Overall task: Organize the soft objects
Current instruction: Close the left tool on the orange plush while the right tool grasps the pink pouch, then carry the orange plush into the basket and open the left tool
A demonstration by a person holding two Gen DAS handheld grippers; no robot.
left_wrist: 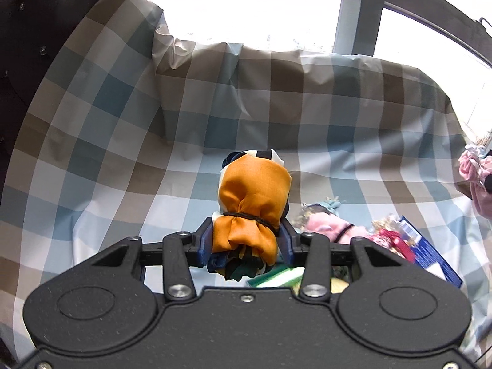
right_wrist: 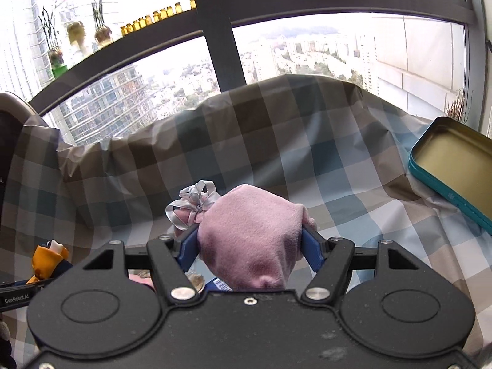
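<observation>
Two hand-held grippers are up and both are loaded. Biggest thing in front of you is the checked cloth (left_wrist: 307, 117), blue, white and brown squares, draped over the table and rising into a rumpled ridge at the back, with the window (right_wrist: 172, 70) and the city towers bright behind it. On the window's crossbar you've got a row of small amber bottles (right_wrist: 153, 18).

Over at the right edge of your right wrist view sits the open tin (right_wrist: 455, 166), teal rim, pale gold inside, resting on the cloth.

Your right hand-held gripper (right_wrist: 250, 243) has its blue fingers (right_wrist: 310, 246) pressed into both sides of the pink pouch (right_wrist: 255, 233), a soft fleecy bundle held up above the cloth, with a silver ribbon bow (right_wrist: 193, 200) at its upper left.

Your left hand-held gripper (left_wrist: 246, 240) is squeezed in narrow on the orange bundle (left_wrist: 253, 196), silky fabric tied off with a dark cord around its neck, white and dark blue cloth peeking out at top and bottom. It too hangs above the cloth, held right at the tied neck.

Down to the right of that bundle, on the table, lies a jumble: a pink soft thing (left_wrist: 326, 227), a blue box (left_wrist: 430, 255), and something green and white (left_wrist: 276, 276) partly hidden behind the left hand-held gripper.
</observation>
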